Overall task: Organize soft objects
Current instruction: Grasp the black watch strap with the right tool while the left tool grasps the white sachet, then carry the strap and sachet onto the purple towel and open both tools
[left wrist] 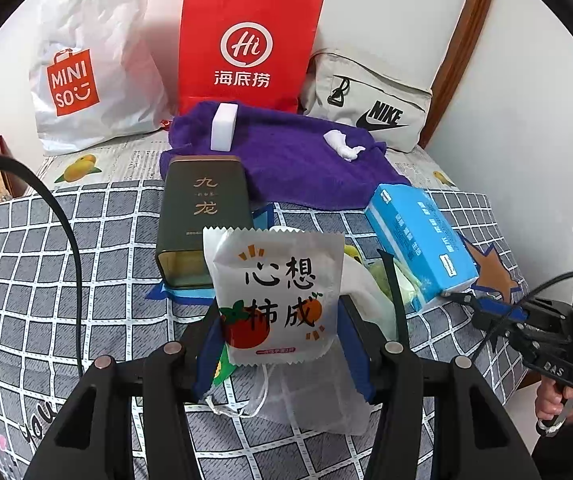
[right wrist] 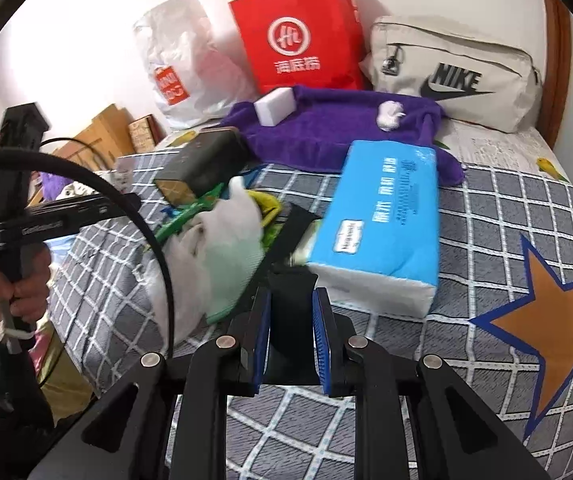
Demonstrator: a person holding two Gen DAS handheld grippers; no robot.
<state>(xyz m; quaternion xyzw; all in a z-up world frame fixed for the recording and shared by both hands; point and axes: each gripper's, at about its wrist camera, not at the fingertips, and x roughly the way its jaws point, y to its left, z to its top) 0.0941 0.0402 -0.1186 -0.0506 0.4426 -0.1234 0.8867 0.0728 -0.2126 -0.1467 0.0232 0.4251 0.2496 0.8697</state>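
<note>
A white sachet (left wrist: 276, 300) printed with black characters and orange fruit is clamped between the blue pads of the left gripper (left wrist: 280, 320), held upright above the grey checked bedspread (left wrist: 66, 260). Beneath it a white mesh pouch (left wrist: 314, 404) with a drawstring is seen, though whether that pouch hangs from the sachet or lies on the bedspread cannot be told from this angle. Just behind the sachet a dark green tin (left wrist: 202, 220) is lying on its side, and to the right a blue tissue pack (left wrist: 418, 240) is tilted over a heap of pale bags.

In the right wrist view, a black strap-like piece (right wrist: 292, 312) is gripped between the narrowly set jaws of the right gripper (right wrist: 292, 320), with the blue tissue pack (right wrist: 382, 224) resting against it. A white glove (right wrist: 222, 248) is seen just left of the strap.

Farther back, a purple towel (left wrist: 286, 156) is spread out, with a white foam block (left wrist: 224, 126) and a crumpled white wad (left wrist: 342, 142) on it. Against the wall stand a white Miniso bag (left wrist: 86, 64), a red paper bag (left wrist: 246, 48) and a beige Nike pouch (left wrist: 370, 100).
</note>
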